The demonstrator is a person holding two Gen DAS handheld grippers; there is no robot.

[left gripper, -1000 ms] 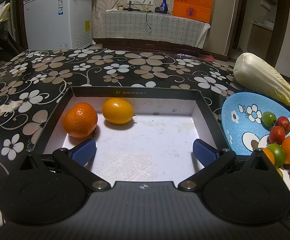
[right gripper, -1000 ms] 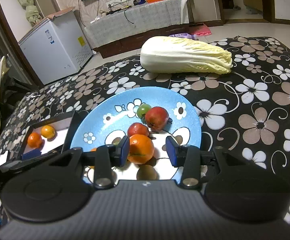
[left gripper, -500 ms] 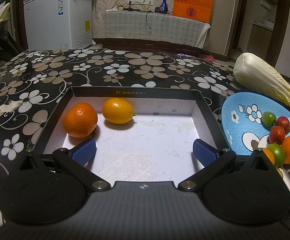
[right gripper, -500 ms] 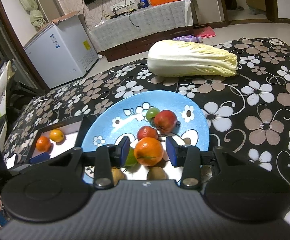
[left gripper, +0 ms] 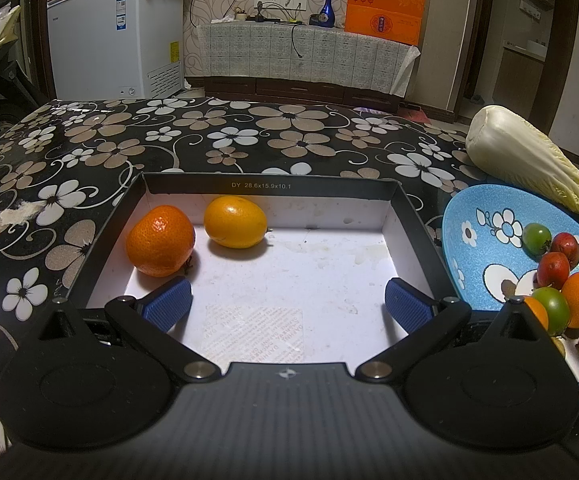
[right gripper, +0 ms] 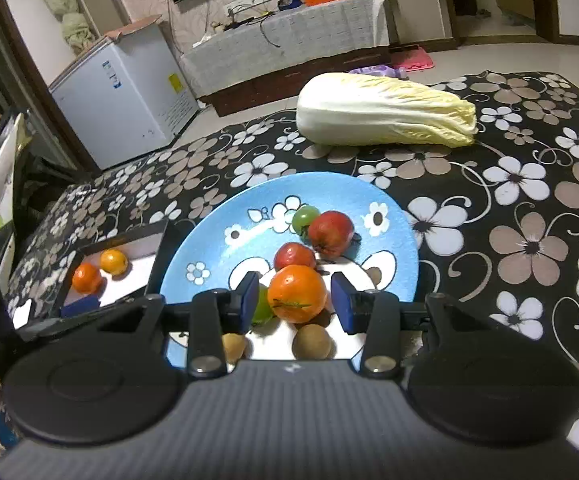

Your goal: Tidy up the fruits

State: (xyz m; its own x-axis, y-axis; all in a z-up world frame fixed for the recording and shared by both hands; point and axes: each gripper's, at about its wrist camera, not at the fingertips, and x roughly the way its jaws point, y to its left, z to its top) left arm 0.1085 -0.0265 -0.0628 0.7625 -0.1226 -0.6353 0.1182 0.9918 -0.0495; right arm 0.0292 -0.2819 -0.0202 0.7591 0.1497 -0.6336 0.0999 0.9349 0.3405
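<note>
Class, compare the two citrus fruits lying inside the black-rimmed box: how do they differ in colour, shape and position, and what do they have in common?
The deep orange, dimpled mandarin is darker and rounder; the smooth yellow-orange oval fruit is paler and egg-shaped. The mandarin sits nearer the box's left wall and closer to the open left gripper; the oval fruit lies further back, by the far wall. Both rest on the white floor of the black-rimmed box, ungripped.

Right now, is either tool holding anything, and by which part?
Nothing is held. The right tool brackets the orange on the blue plate, with gaps at both sides. The left tool is open over the box.
</note>
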